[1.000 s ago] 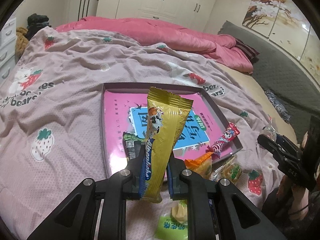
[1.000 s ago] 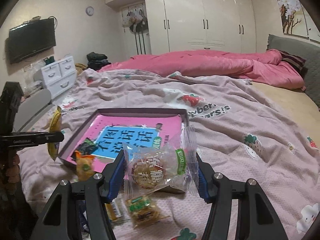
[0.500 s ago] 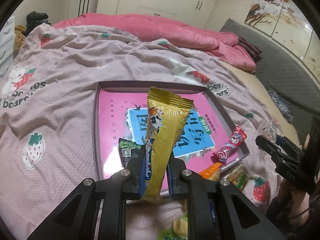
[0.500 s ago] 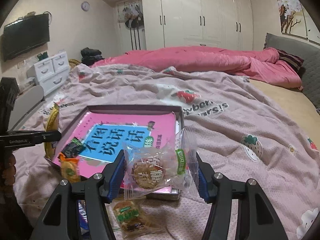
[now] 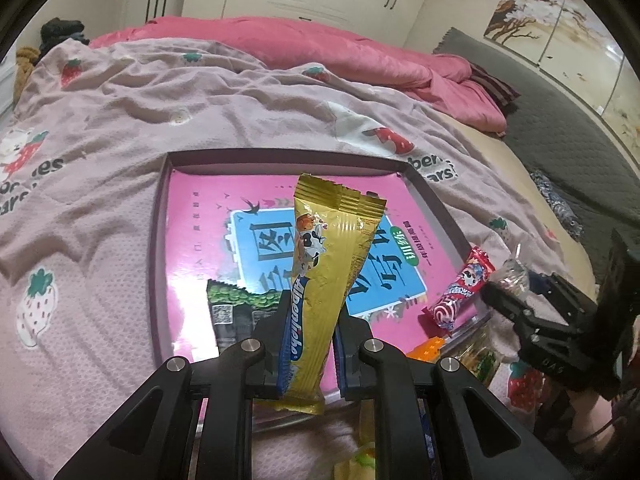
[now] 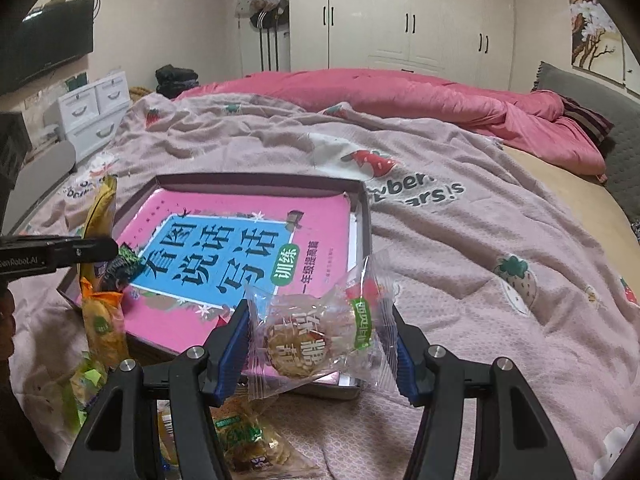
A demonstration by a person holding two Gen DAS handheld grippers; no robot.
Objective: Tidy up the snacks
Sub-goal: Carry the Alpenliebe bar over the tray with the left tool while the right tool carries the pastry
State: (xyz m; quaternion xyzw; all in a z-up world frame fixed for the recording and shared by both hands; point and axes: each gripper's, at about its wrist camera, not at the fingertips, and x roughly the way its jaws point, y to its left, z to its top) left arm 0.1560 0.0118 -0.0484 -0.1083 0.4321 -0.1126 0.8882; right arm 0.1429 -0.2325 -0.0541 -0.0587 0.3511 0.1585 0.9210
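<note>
Carrying both snacks toward the tray (image 5: 160, 240) on the bed. Left claw (image 5: 308, 340) pinches the gold stick (image 5: 328, 280) tight, upright over the tray; right claw (image 6: 320, 344), half-wide, clamps the biscuit pack (image 6: 312, 336) at the near rim. Lower well inside before releasing (bedding is soft, tray may tip).

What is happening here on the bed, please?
A person is sorting snacks into a shallow box on the bed, with a gripper in each hand. The left gripper is shut on a gold wrapper, held upright over the box. The right gripper holds a clear cookie pack above the box's near edge. A few snacks already lie in the box; others wait on the blanket.
</note>
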